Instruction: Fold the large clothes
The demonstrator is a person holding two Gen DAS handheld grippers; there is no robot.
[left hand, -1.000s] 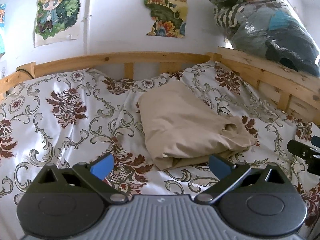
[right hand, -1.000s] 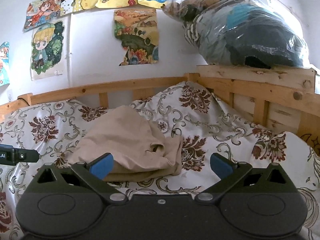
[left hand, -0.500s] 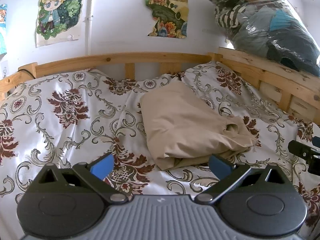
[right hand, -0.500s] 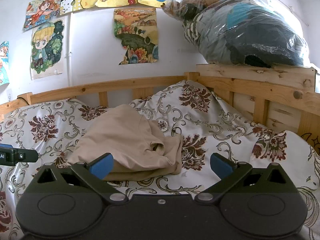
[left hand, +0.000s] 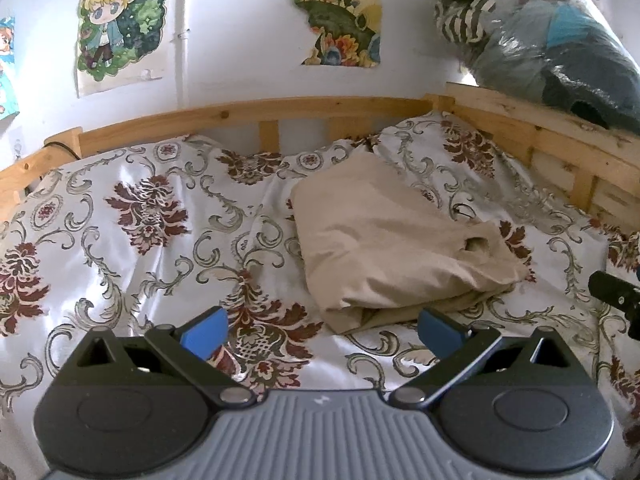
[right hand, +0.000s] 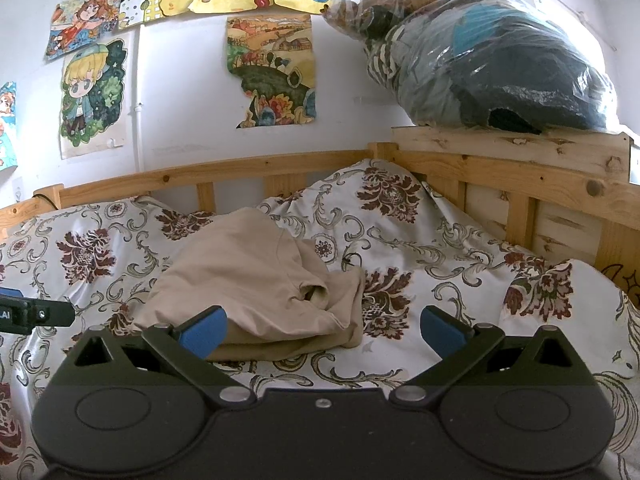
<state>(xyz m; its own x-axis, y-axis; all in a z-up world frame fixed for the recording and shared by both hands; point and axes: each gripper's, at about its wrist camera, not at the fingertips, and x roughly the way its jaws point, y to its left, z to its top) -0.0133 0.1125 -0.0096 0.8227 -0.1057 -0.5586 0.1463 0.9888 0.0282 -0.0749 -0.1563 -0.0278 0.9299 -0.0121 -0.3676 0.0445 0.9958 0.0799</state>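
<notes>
A beige garment (left hand: 384,240) lies folded into a thick rectangle on the floral bedspread (left hand: 140,240), its layered edge facing me. My left gripper (left hand: 322,334) hovers open just short of that near edge, nothing between its blue pads. In the right wrist view the same beige garment (right hand: 248,276) sits ahead and to the left, with a small opening showing on top. My right gripper (right hand: 322,332) is open and empty, its left pad in line with the fold's front edge. Each gripper's tip shows at the edge of the other view.
A wooden bed rail (left hand: 248,114) runs along the back and the right side (right hand: 520,196). A clear plastic bag stuffed with clothes (right hand: 480,60) rests on the right rail. Drawings (right hand: 272,68) hang on the white wall. Bedspread (right hand: 440,248) bunches up toward the corner.
Both views have drifted only slightly; the folded garment has not moved and both grippers stay open.
</notes>
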